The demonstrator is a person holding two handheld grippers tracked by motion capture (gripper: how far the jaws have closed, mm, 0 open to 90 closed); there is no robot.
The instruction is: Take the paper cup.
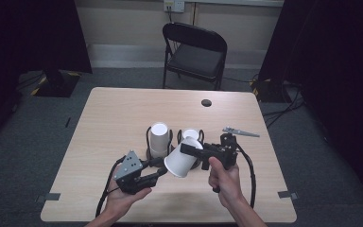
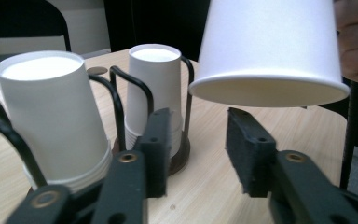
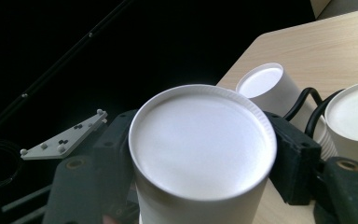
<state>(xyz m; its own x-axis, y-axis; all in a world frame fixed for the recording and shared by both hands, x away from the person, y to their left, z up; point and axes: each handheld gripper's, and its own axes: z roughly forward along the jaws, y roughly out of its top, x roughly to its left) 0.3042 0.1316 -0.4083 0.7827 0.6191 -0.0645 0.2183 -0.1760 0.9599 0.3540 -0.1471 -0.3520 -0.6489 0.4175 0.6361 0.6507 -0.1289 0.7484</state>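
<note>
White paper makes up nearly everything in play: the right tongs clench a paper cup near its closed base, holding it tilted above the counter with its open mouth aimed down toward the person's left. In the right gripper view the jaws press on both sides of the cup's base.

Just behind the held cup stand two black wire holders, each carrying a stack of upside-down white cups: the left stack and the right stack, side by side near the counter's middle. They crowd the space directly beyond the cup, the right stack partly hidden by it in the high view. A dark round hole sits in the counter farther back, and a black folding chair stands beyond the far edge.

The left tongs lie low over the counter, pointing toward the cup's rim from below and to the left. Their jaws stand apart with nothing between the pads; the rim hangs just above them, not touching. The left hand cradles its gripper from beneath, while the right hand grips its handle upright, forearm coming in from the near edge.
</note>
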